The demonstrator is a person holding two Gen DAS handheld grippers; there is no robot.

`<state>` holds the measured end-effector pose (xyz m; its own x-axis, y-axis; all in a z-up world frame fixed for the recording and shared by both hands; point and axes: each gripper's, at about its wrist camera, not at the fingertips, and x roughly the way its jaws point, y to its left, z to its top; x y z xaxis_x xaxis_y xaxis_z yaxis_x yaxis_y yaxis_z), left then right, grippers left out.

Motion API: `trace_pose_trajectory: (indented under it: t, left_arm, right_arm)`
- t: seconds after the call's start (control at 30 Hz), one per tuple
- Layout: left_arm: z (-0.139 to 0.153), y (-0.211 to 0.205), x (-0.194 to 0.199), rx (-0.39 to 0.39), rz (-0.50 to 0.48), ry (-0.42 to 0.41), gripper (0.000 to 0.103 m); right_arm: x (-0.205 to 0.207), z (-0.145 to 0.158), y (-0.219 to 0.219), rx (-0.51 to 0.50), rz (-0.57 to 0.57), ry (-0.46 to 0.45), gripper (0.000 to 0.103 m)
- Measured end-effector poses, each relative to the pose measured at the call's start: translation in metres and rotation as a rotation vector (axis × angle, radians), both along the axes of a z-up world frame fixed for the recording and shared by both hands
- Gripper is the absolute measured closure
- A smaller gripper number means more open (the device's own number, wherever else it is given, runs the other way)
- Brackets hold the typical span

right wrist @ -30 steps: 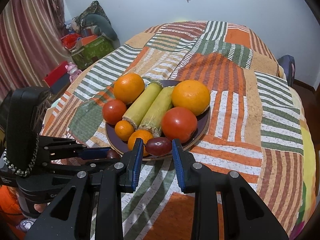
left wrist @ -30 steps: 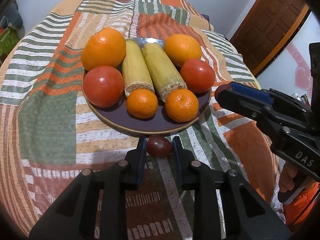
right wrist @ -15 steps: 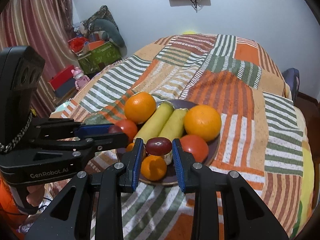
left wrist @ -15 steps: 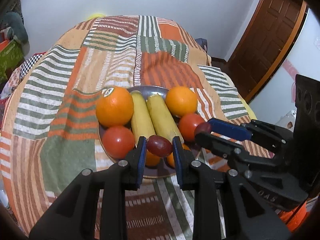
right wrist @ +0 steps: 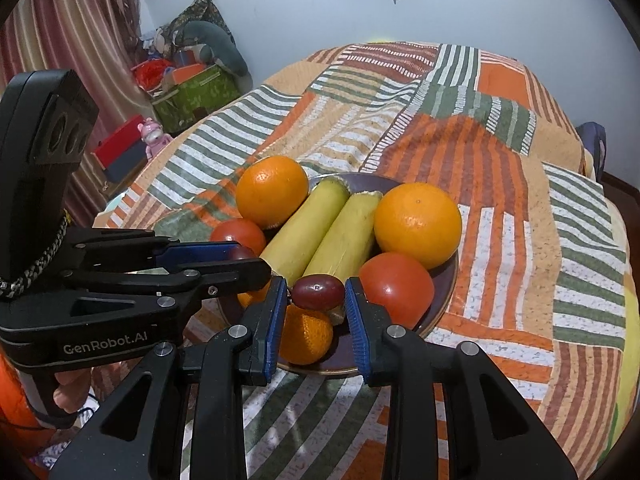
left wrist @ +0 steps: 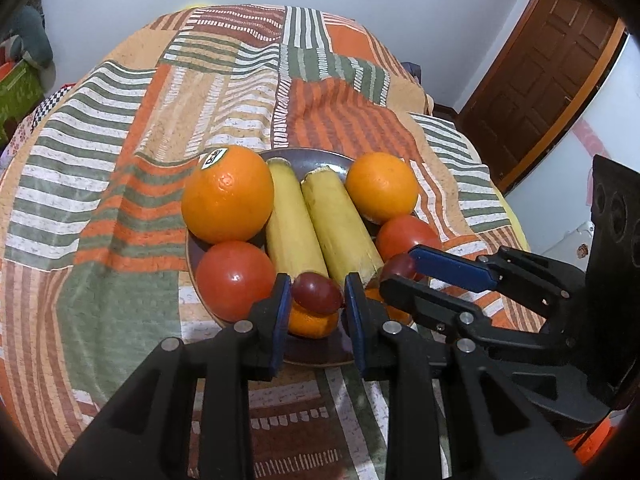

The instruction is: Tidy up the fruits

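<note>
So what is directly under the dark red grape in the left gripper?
A small orange mandarin on the dark purple plate lies below the grape; the gripper's fingers cover its sides.

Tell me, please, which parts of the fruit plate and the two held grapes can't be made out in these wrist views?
- Small orange: left wrist view, mostly hidden behind the left gripper and its grape.
- Second small orange: right wrist view, only a sliver shows behind the left gripper's fingers.
- Plate: near rim covered by the right gripper.
- Right gripper's grape: left wrist view, half hidden by its pads.
</note>
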<state>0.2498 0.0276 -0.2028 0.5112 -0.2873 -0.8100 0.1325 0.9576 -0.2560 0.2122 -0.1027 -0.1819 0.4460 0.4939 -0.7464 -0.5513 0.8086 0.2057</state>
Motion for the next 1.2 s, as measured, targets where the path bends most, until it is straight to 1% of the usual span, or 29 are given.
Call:
trace_pose_trajectory:
  t: [0.13, 0.27, 0.43, 0.57, 0.67, 0.77, 0.93, 1.03, 1.1, 1.2]
  left_arm:
    - [-0.006, -0.002, 0.002, 0.008, -0.001, 0.019, 0.075]
    - [-0.005, -0.004, -0.001, 0.018, -0.004, 0.013, 0.074]
    - [0.008, -0.003, -0.01, 0.03, 0.005, -0.02, 0.074]
    - [0.026, 0.001, -0.022, 0.038, 0.023, -0.068, 0.074]
    - [0.044, 0.003, -0.032, 0.041, 0.039, -0.118, 0.074]
    - [0.07, 0.004, -0.047, 0.048, 0.055, -0.19, 0.074]
    - [0.119, 0.002, -0.08, 0.061, 0.078, -0.336, 0.074]
    - [0.147, 0.002, -0.103, 0.07, 0.105, -0.423, 0.074]
    - [0.162, 0.003, -0.117, 0.07, 0.118, -0.471, 0.074]
    - [0.186, 0.001, -0.143, 0.075, 0.139, -0.561, 0.074]
  right_arm:
    - [0.003, -0.001, -0.003, 0.019, -0.009, 0.023, 0.075]
    - [0.005, 0.0, -0.006, 0.039, -0.013, 0.045, 0.074]
    - [0.001, 0.008, -0.01, 0.028, -0.034, 0.015, 0.073]
    - [-0.006, 0.025, -0.018, 0.042, -0.058, -0.031, 0.073]
    - [-0.013, 0.042, -0.025, 0.046, -0.082, -0.079, 0.073]
    - [-0.024, 0.063, -0.033, 0.059, -0.104, -0.134, 0.073]
    - [-0.048, 0.105, -0.045, 0.082, -0.131, -0.249, 0.073]
    - [-0.07, 0.135, -0.052, 0.107, -0.145, -0.341, 0.073]
    - [-0.083, 0.149, -0.056, 0.123, -0.153, -0.393, 0.067]
    - [-0.107, 0.169, -0.061, 0.16, -0.164, -0.473, 0.065]
